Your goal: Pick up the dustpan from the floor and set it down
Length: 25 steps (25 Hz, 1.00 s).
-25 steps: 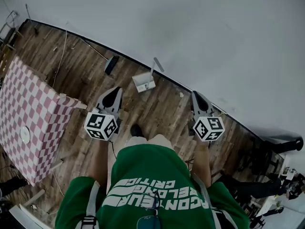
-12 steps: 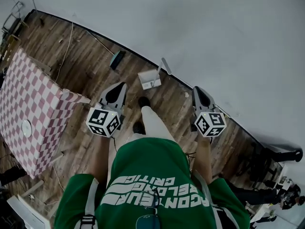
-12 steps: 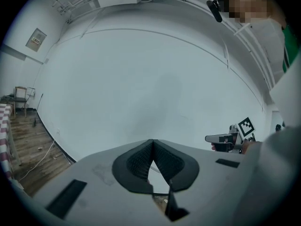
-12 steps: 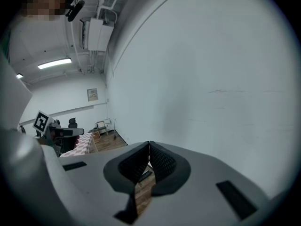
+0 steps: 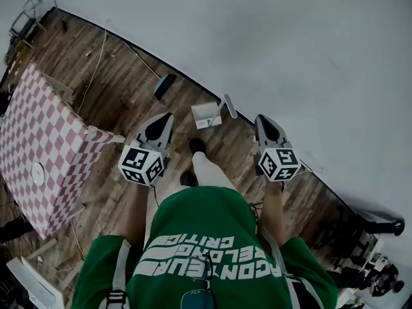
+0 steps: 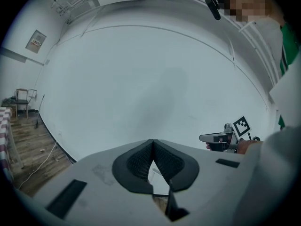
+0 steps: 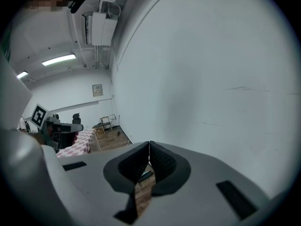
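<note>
Dustpan is lying on floor beside wall. Left tool and right tool are hovering closed and empty, apparently awaiting approach.

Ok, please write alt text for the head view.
A person in a green shirt points the left gripper and right gripper, jaws together, toward a white dustpan on the wooden floor by the wall. A checked table stands at left.

Pink-and-white checks on the bench cloth at nine o'clock. Brown plank floor, pale grey dustpan at twelve. Green shirt, white lettering, at six. Grey left gripper and right gripper, with black-and-white marker cubes.
</note>
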Each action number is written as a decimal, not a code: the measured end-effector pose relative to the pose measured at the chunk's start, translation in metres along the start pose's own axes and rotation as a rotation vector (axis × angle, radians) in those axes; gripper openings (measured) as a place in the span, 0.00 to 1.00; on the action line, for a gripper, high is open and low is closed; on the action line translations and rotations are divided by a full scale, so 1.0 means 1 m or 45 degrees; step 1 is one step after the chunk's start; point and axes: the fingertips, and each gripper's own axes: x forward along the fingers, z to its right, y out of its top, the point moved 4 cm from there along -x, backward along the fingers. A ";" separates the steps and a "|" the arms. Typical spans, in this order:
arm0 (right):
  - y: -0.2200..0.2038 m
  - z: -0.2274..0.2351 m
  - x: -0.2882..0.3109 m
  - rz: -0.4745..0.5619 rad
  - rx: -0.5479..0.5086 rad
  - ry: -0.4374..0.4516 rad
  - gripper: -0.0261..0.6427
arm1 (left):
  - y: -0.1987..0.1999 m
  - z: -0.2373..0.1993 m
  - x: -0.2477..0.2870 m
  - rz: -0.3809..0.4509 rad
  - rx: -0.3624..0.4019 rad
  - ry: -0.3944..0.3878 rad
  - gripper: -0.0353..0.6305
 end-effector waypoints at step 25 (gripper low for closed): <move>-0.076 0.028 0.150 -0.498 -0.038 0.089 0.06 | -0.023 -0.036 0.032 -0.142 -0.090 0.114 0.04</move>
